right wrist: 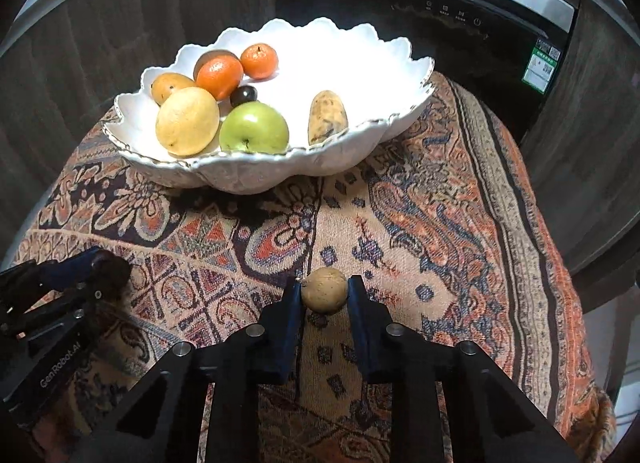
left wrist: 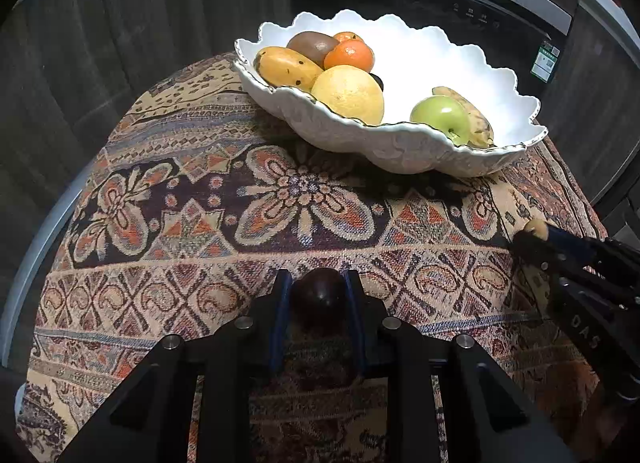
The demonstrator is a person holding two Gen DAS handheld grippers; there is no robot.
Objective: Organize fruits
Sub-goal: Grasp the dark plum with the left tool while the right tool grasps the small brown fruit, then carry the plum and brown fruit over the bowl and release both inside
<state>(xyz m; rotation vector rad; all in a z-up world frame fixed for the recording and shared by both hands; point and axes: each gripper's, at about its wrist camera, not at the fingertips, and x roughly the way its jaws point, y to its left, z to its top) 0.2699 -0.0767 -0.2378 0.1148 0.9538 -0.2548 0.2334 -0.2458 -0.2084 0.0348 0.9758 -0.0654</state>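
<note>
Left gripper [left wrist: 319, 295] fingers clamp a dark plum [left wrist: 319, 297]; right gripper [right wrist: 324, 295] fingers clamp a tan fruit [right wrist: 324, 290] (lift both straight up before crossing the bowl [right wrist: 256, 179] rim).

Left gripper [left wrist: 318, 295] angled downward, black fingers with blue pads clamped on dark plum [left wrist: 320, 297]. Right gripper [right wrist: 324, 293] angled downward alongside, jaws clamped on small tan fruit [right wrist: 324, 290].

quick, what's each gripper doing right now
left gripper: closed on the dark plum
right gripper: closed on the small tan fruit
</note>
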